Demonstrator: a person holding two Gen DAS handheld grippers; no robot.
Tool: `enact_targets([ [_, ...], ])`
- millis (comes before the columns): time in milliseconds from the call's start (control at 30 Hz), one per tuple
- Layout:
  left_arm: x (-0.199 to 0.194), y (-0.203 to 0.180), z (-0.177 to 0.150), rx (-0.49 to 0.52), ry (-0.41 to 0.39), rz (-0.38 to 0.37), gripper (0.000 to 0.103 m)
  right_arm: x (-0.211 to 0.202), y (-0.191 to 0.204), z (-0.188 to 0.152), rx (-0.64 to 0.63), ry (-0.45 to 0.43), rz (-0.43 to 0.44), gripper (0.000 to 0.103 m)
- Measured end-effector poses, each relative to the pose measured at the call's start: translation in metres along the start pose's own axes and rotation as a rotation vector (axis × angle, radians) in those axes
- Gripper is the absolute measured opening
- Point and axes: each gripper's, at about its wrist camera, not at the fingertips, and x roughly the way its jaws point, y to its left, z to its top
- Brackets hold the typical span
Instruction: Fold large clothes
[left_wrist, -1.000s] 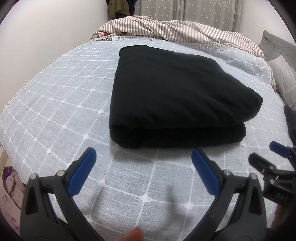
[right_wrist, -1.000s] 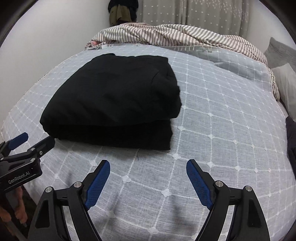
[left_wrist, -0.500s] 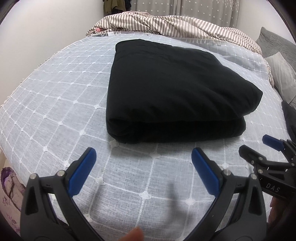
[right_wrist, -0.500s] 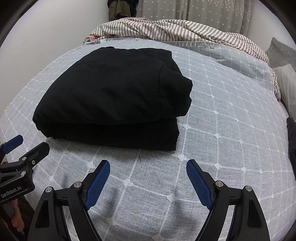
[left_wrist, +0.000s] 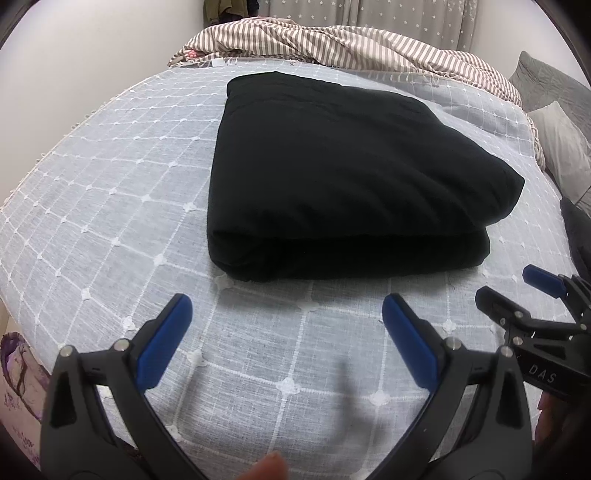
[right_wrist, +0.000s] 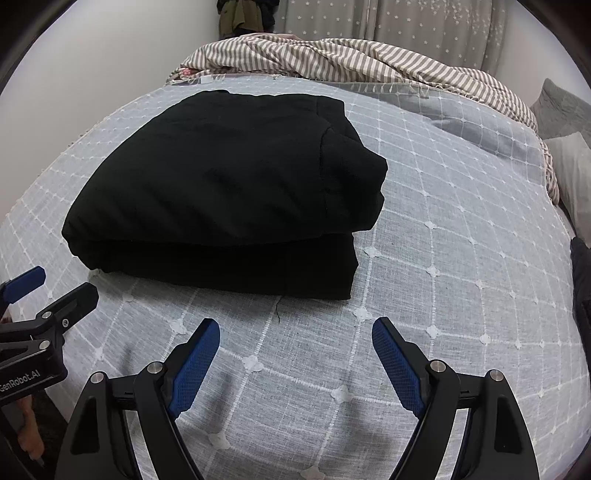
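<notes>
A black garment (left_wrist: 347, 177) lies folded into a thick rectangle on the bed, its doubled edge facing me; the right wrist view shows the same black garment (right_wrist: 229, 195) left of centre. My left gripper (left_wrist: 287, 306) hovers open just short of that near edge, nothing between its blue pads. My right gripper (right_wrist: 295, 328) is also open and empty, near the bundle's front right corner. Each gripper shows in the other's view: the right gripper (left_wrist: 511, 282) at the right edge, the left gripper (right_wrist: 62, 284) at the left edge.
The bed carries a pale blue-grey cover with a white grid pattern (left_wrist: 110, 206). A striped brown-and-white blanket (left_wrist: 351, 44) is bunched along the far side. Grey pillows (left_wrist: 561, 144) sit at the right, a white wall on the left, dotted curtains behind.
Both views have drawn slightly closer to the folded garment, which now sits larger and lower in frame. Both grippers stay open as before.
</notes>
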Motion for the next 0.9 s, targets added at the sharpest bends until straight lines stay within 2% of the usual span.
enact_targets([
  [900,0.0022,-0.0043,-0.0006,0.004,0.011,-0.007,0.102,-0.0012,-0.0053,-0.0010,0.011,0.002,-0.003,0.086],
])
